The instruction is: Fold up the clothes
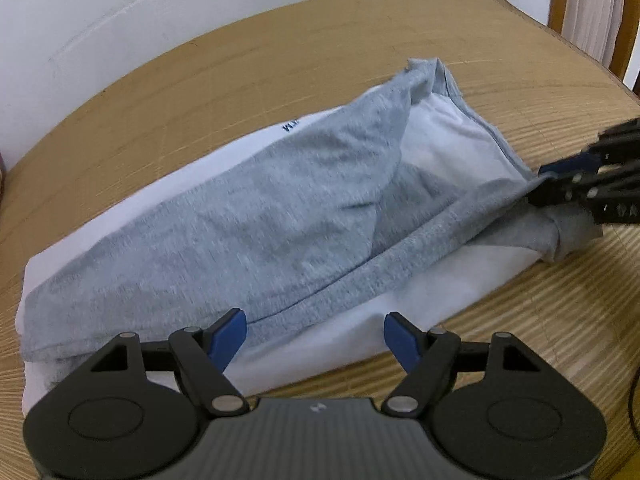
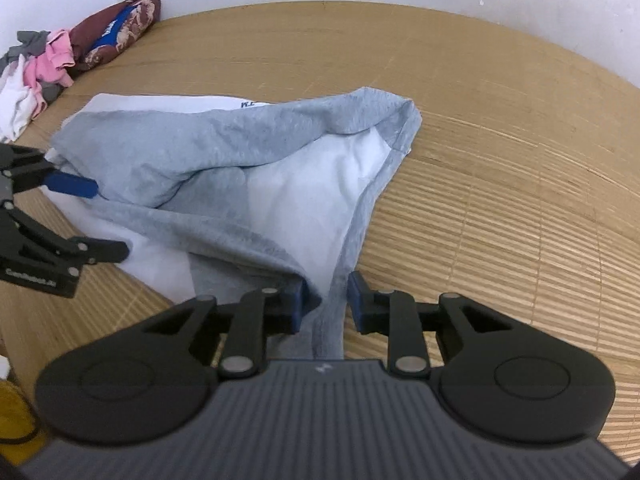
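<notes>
While right gripper (image 2: 326,304) brackets grey-and-white shirt (image 1: 256,200) hem, pads not yet pinching; left gripper (image 1: 316,340) spread, empty; seat cloth deep before lifting off mat (image 1: 160,92).

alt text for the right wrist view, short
The right gripper straddles a bunched grey edge of a grey and white shirt lying on a woven mat. The left gripper stands open at the shirt's left end; a clothes pile sits far left.
</notes>
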A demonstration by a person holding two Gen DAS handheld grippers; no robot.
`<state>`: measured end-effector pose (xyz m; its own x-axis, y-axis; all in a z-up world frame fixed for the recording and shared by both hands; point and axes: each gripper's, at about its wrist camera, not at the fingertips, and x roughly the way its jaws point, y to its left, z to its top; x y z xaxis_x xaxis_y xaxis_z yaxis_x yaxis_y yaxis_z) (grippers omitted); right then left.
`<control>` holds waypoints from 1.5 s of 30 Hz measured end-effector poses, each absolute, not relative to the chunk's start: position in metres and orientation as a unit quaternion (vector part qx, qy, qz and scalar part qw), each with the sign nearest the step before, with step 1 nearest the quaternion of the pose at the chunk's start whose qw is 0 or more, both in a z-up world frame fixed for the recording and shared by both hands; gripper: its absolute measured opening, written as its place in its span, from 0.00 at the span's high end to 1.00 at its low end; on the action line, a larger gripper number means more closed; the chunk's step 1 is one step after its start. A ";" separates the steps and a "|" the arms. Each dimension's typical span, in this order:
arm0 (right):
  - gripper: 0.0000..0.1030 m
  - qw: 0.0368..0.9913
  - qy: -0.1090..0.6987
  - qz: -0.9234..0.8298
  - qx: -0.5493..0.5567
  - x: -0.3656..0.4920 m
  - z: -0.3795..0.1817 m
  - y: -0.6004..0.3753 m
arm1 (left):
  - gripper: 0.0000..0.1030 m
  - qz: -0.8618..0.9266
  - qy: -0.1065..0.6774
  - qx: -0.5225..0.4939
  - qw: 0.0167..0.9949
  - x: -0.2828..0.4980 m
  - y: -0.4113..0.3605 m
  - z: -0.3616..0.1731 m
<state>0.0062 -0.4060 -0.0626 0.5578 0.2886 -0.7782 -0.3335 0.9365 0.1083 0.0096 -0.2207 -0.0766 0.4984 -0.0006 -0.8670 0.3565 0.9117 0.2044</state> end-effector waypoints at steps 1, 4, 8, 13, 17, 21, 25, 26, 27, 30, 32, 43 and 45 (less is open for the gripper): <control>0.71 0.885 0.429 0.177 -0.022 0.003 -0.059 -0.407 | 0.24 -0.104 0.488 0.186 0.846 0.009 -0.221 -0.078; 0.68 0.888 0.411 0.207 -0.011 -0.010 -0.049 -0.411 | 0.25 -0.107 0.484 0.182 0.849 0.008 -0.219 -0.074; 0.68 0.881 0.398 0.251 -0.048 -0.022 -0.046 -0.401 | 0.25 -0.133 0.450 0.170 0.867 0.007 -0.226 -0.055; 0.68 0.867 0.392 0.301 -0.052 -0.025 -0.038 -0.395 | 0.24 -0.163 0.416 0.167 0.879 0.012 -0.241 -0.040; 0.69 0.849 0.402 0.338 -0.059 -0.031 -0.035 -0.390 | 0.24 -0.159 0.429 0.166 0.874 0.026 -0.245 -0.052; 0.69 0.851 0.411 0.322 -0.059 -0.035 -0.036 -0.394 | 0.25 -0.163 0.470 0.156 0.853 0.039 -0.245 -0.073; 0.69 0.854 0.412 0.318 -0.001 -0.031 -0.038 -0.406 | 0.23 -0.162 0.473 0.162 0.851 0.033 -0.246 -0.082; 0.68 0.851 0.415 0.322 0.003 -0.029 -0.040 -0.404 | 0.22 -0.162 0.473 0.160 0.851 0.034 -0.245 -0.083; 0.68 0.847 0.417 0.329 0.008 -0.026 -0.044 -0.403 | 0.22 -0.161 0.475 0.157 0.851 0.035 -0.244 -0.084; 0.70 0.849 0.433 0.303 0.022 -0.012 -0.057 -0.403 | 0.18 -0.157 0.479 0.151 0.850 0.034 -0.241 -0.084; 0.75 0.862 0.446 0.237 0.022 -0.004 -0.065 -0.412 | 0.18 -0.152 0.479 0.148 0.852 0.032 -0.240 -0.084; 0.73 0.878 0.396 0.269 0.015 -0.021 -0.027 -0.415 | 0.22 -0.143 0.464 0.147 0.861 0.025 -0.241 -0.079; 0.73 0.878 0.397 0.268 -0.015 -0.013 -0.038 -0.398 | 0.22 -0.142 0.453 0.145 0.868 0.024 -0.242 -0.076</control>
<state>-0.0132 -0.3979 -0.0382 0.5414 0.4583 -0.7049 -0.4822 0.8560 0.1862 0.0240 -0.2419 -0.0755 0.5484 -0.1153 -0.8282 0.3785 0.9174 0.1229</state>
